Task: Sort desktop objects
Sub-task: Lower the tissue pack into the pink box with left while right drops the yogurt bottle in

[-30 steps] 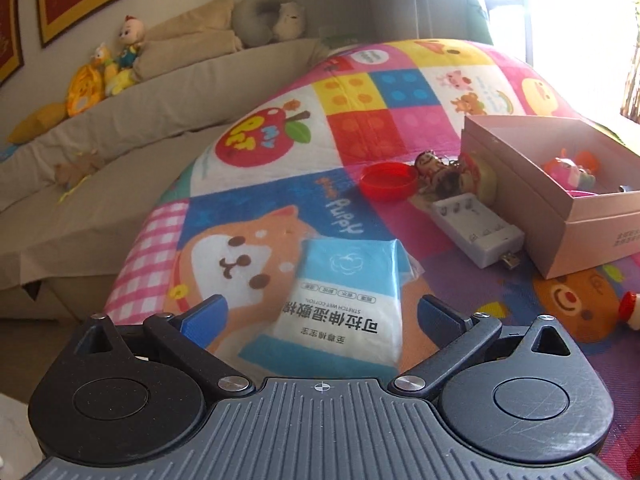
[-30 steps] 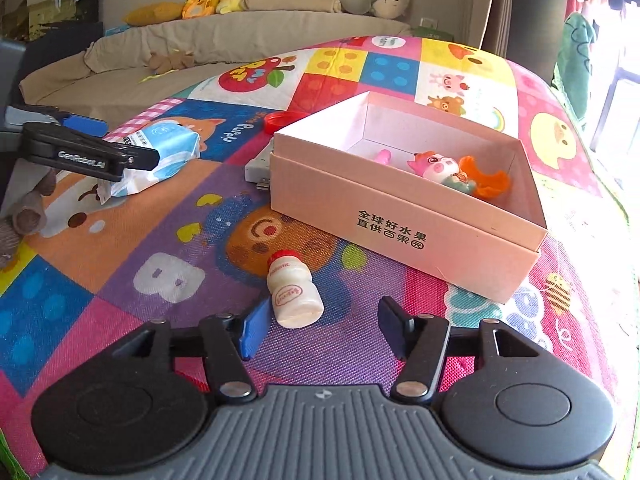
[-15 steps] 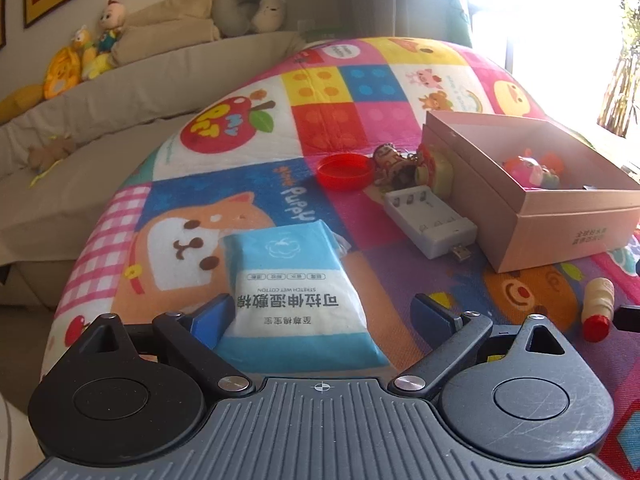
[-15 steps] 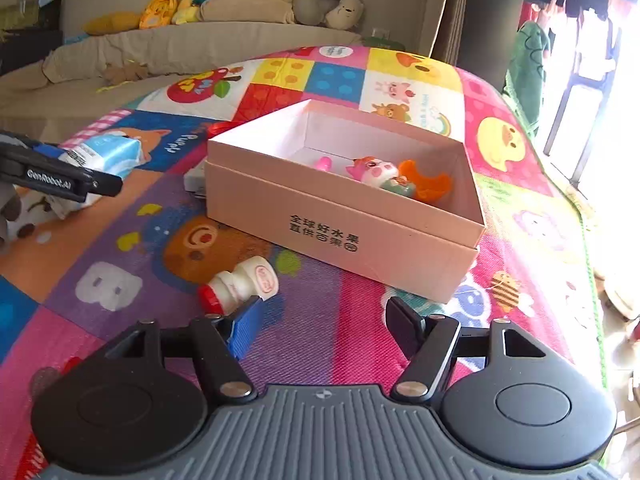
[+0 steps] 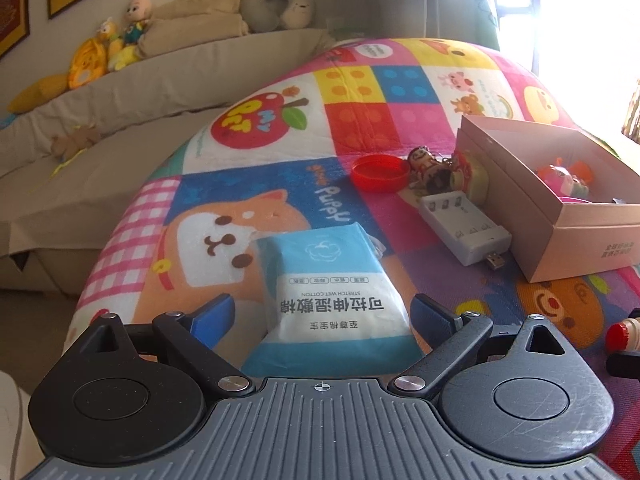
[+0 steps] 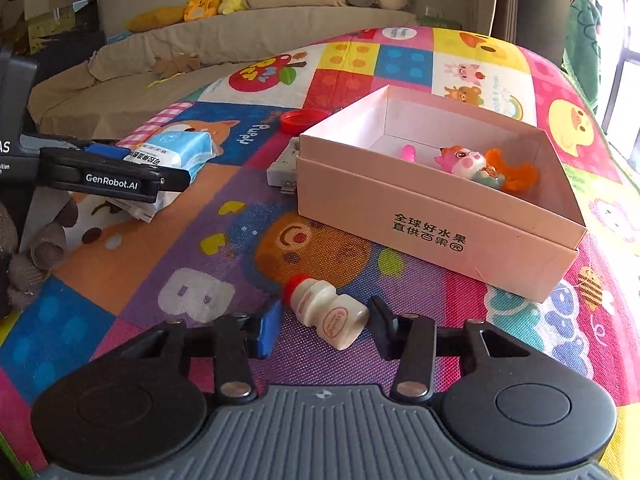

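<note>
A blue and white wet-wipe pack lies flat on the colourful play mat. My left gripper stands open around its near end, with a gap at the left finger. In the right wrist view a small white bottle with a red cap lies on its side on the mat. It is between the fingers of my right gripper, whose jaws are closing, with a sliver of mat still showing beside the blue pad. The pink cardboard box just beyond holds a pink and orange toy.
A white battery charger lies against the box's left wall. A red lid and a small figurine sit behind the charger. A beige sofa with plush toys runs along the mat's far left. The left gripper's side shows at left.
The bottle stood upright a second ago, then tipped over beside the left finger; it now lies between the right fingers, which have narrowed. The left gripper still straddles the pack.
</note>
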A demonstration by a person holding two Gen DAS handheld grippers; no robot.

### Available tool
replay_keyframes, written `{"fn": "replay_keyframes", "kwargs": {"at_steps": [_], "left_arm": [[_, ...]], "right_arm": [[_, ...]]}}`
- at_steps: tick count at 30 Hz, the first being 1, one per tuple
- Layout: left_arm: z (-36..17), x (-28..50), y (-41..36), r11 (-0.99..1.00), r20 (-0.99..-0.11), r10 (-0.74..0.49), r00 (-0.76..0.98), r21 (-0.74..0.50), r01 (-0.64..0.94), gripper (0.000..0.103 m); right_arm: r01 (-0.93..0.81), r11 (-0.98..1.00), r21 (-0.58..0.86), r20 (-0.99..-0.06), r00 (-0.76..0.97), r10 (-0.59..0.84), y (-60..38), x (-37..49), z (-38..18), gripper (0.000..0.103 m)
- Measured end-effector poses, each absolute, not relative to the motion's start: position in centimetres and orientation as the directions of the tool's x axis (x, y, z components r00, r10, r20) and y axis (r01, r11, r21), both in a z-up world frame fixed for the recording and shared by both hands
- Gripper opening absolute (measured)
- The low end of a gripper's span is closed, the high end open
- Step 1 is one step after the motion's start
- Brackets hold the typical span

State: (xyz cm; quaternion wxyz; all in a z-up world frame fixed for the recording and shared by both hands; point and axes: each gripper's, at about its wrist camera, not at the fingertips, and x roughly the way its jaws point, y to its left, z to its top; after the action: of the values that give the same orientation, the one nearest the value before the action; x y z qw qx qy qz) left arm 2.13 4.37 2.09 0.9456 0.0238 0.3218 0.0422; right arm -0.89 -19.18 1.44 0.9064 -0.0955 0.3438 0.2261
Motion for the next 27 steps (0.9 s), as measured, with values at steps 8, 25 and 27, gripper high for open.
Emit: {"fn": "replay_keyframes", "kwargs": {"at_steps": [8,25,27], "left_arm": [[1.8,3.3,4.1,0.995,-0.638,0.099,0.764,0.077,-0.065,0.07],[12.9,-4.6,-5.0,0.955,-0.386,-0.21,0.898,0.117,0.273,0.066],[14.3,-2.6,-6.8,0.948,-0.343,-0.222,0.913,0.142,0.284,0.066]], "right_arm": [[-0.48,0.876,-0.041,-0.671,0.663,0.332,-19.7,-1.7,1.7,0.046],[-0.385,0.915,-0.116,-0.409,0.858,0.31,-26.7,-6.5,12.6,0.046],[-0.347,0.929,-0.129,-0.333,0.897,0.289,-27.7,-6.4,14.7,0.046]]}}
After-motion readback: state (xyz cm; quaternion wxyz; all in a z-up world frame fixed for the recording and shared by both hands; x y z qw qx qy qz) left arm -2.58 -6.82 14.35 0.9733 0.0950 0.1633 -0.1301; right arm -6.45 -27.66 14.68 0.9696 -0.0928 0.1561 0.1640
